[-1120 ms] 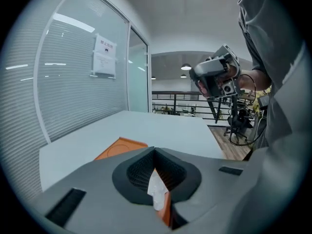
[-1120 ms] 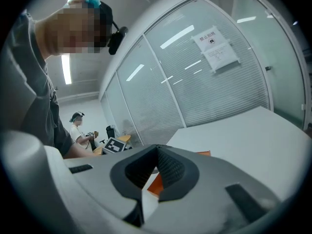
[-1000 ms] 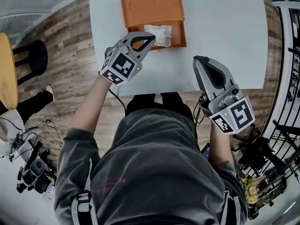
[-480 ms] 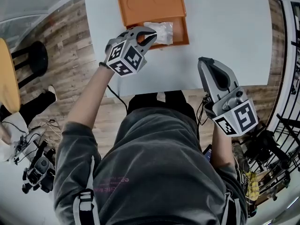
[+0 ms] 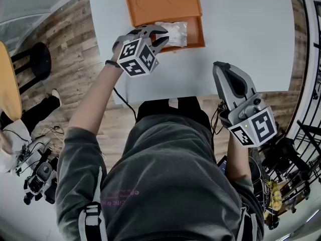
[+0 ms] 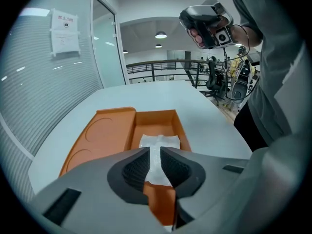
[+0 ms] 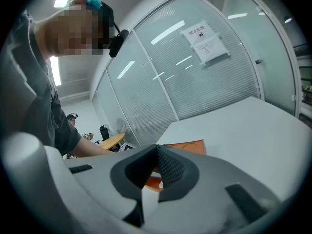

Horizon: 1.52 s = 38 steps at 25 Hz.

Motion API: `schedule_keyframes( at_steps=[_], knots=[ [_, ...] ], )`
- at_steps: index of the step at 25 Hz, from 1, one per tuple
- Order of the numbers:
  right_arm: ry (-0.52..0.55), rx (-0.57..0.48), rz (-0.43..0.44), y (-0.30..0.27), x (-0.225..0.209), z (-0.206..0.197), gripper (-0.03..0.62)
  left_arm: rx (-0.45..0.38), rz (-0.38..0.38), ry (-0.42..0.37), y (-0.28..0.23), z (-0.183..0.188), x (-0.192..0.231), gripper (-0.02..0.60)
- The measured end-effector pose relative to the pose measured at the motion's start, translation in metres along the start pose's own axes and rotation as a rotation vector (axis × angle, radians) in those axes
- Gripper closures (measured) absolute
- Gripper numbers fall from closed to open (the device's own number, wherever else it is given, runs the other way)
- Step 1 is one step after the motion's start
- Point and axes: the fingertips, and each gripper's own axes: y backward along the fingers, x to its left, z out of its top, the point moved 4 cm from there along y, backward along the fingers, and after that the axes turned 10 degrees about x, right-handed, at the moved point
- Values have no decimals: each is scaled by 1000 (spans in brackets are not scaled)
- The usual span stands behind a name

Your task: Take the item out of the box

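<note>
while the white plastic-wrapped packet [image 5: 174, 32] lies flat in the tray of the orange box [image 5: 201, 33], toward the near end, the box's hinged lid [image 5: 160, 3] lies open on the far side with two round embossed shapes showing. the left hand-held gripper [image 5: 159, 34] hangs over the box's near left corner, tilted down at the packet; its jaws have just been opening and stand a little apart, with the packet seen through the gap but not pinched. the box sits on a pale desk [image 5: 246, 29]. the right hand-held gripper [image 5: 221, 65] is over the desk's near edge, well apart from the box, jaws together and empty. below is wooden floor [image 5: 75, 44].
</note>
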Motion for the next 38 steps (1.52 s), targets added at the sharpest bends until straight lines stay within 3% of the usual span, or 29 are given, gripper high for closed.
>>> schedule_keyframes(
  at_steps=[2,6,18,31,38],
  knots=[
    [-4,1,0,-1,-2,-3,589,25,-13,-19,-5,-2,-2,473],
    [-10,3,-3,-1,-3,-5,589,66,-28,-54,-12,-2,-4,472],
    [-32,10,-14,-4,-5,-12,589,229,-96,-124,-34,-18,-15,344],
    [-43,14,-20,0,-9,-16,589,364,-57,-175,-46,-25,-18,347],
    [-47,15,-25,1,-12,-19,589,417,-51,-187,-51,-30,-21,389]
  ],
)
